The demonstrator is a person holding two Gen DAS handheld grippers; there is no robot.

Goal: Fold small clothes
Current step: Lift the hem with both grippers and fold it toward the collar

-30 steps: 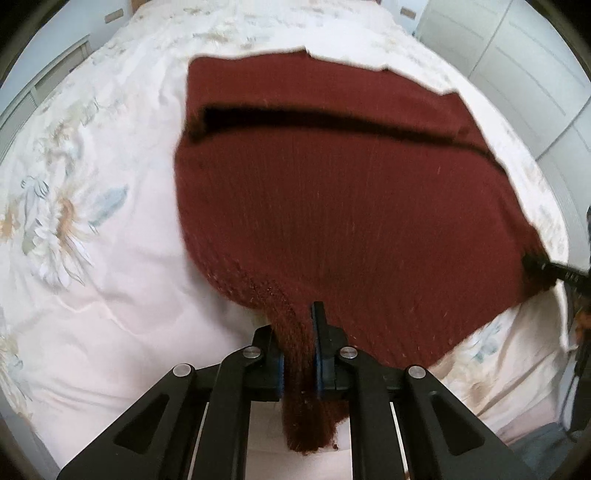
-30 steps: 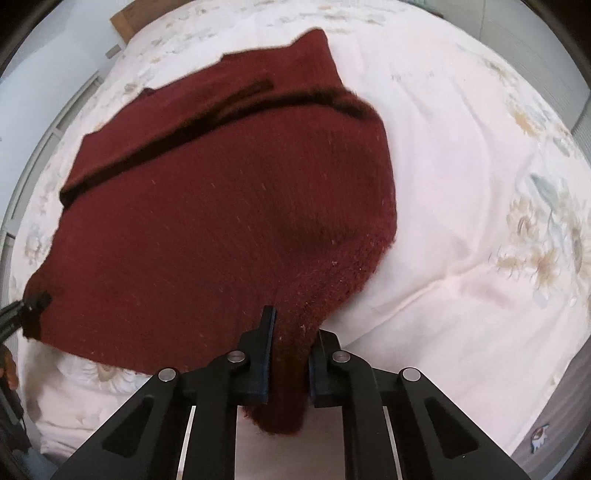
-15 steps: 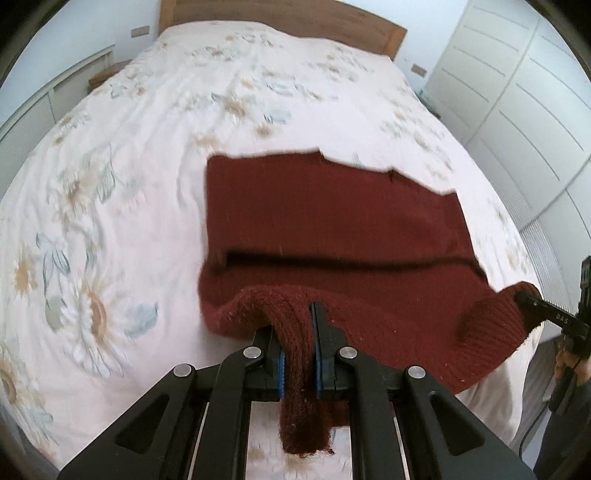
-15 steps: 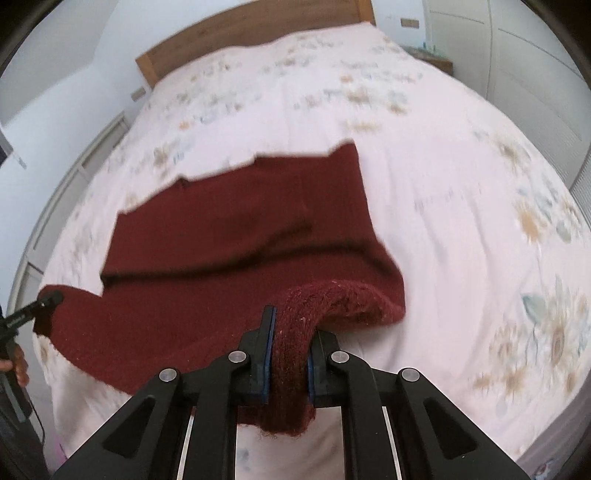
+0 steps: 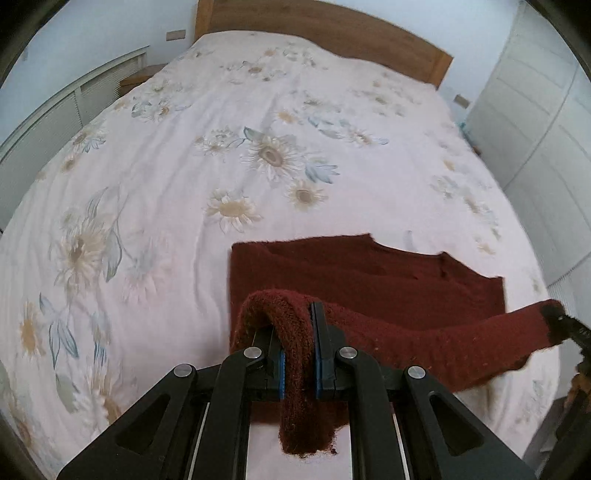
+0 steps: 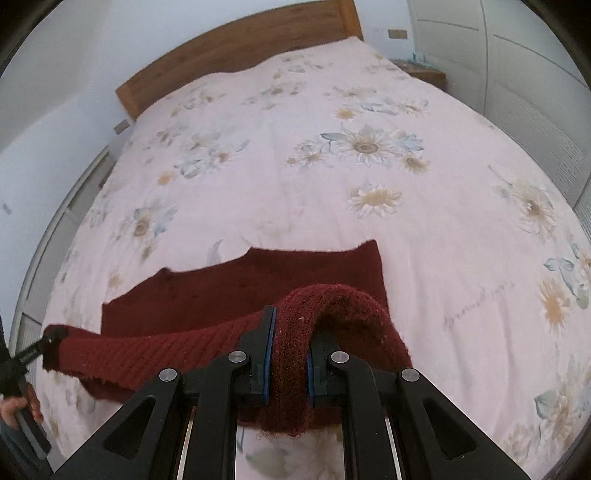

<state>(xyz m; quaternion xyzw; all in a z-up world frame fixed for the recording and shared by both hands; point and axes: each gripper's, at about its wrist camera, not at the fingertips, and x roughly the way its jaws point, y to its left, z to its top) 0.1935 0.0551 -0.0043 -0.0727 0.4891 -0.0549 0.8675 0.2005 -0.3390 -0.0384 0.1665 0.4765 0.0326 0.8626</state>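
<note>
Sweater (image 5: 369, 273) hem pinched in left claw (image 5: 298, 339), right claw (image 6: 288, 343)

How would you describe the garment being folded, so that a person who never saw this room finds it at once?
Start from the bed with the wooden headboard and the pale floral duvet. Near its foot end lies a dark red knitted sweater, its near hem lifted between the left gripper and the right gripper. It is the only dark, solid-coloured thing on the bedding.
</note>
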